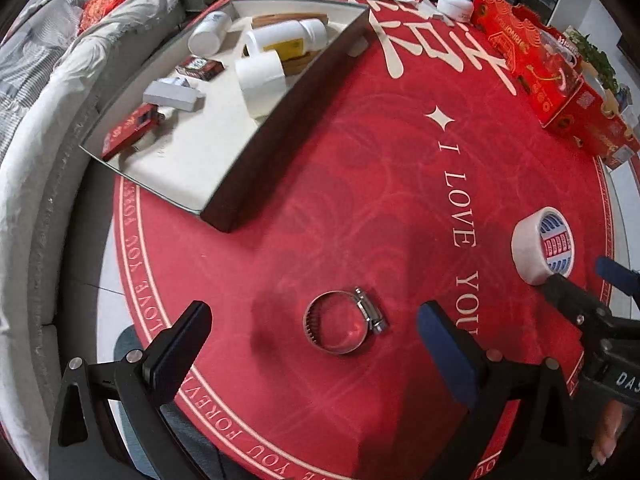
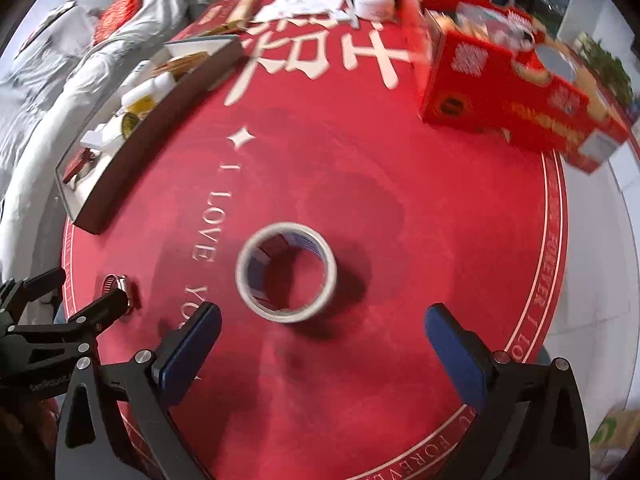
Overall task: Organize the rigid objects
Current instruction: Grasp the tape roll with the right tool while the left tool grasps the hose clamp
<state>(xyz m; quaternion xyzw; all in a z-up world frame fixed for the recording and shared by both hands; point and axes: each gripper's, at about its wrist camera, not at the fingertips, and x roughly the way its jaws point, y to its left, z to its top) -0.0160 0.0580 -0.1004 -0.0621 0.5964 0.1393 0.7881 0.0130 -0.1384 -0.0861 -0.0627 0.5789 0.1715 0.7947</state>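
Observation:
A metal hose clamp lies flat on the red mat, just ahead of my left gripper, which stands open with nothing between its fingers. A white tape roll lies on the mat in front of my right gripper, also open and holding nothing. The tape roll and the right gripper show at the right of the left wrist view. The hose clamp and the left gripper show at the left of the right wrist view. A grey tray at the back left holds white bottles, small boxes and a white cup.
Red gift boxes stand at the back right of the round red mat. A white jar, papers and boxes sit at the far edge. A covered sofa runs along the left. The tray sits left of the tape.

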